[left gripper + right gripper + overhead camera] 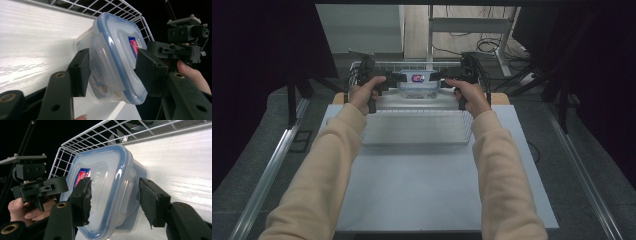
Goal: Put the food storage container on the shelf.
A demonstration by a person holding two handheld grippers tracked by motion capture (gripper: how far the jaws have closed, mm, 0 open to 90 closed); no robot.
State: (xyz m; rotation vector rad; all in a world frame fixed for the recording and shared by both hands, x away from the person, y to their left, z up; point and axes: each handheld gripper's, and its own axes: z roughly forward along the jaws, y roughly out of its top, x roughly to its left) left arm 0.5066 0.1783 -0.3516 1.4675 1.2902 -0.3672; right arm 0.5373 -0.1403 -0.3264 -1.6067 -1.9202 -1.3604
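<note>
While the person's two cream sleeves (pixel 492 165) reached forward from the near edge of the pale table (pixel 427 190), both hands met at a clear plastic container (pixel 417 83) near the table's far end. Nearest the camera lay a bare stretch of table; beyond it came a white wire basket (pixel 417 127), and past that a second wire rack (pixel 407 65) framed the container from behind.

The left gripper (pixel 394 78) came at the container from its left end and the right gripper (pixel 446 76) from its right end, each pointing inward toward the other. In the left gripper view, the container (pixel 112 57) sat between the two black jaws: one pad lay against the transparent tub wall, the other against the blue-rimmed lid (pixel 125 42) beside its red and blue label (pixel 135 45). That grip looked loose rather than firm, though the angle made contact on the lid side hard to judge. In the right gripper view, the container (pixel 107 192) again stood between the jaws: the lid-side pad lay on the lid by the label (pixel 81 176), while the pad on the tub side stood a little off the wall, with a visible gap, so this gripper was parted and not pressing.

The container's underside faced a white wood-grained board (pixel 32 45), and the wire rack (pixel 100 137) rose at its far end.
</note>
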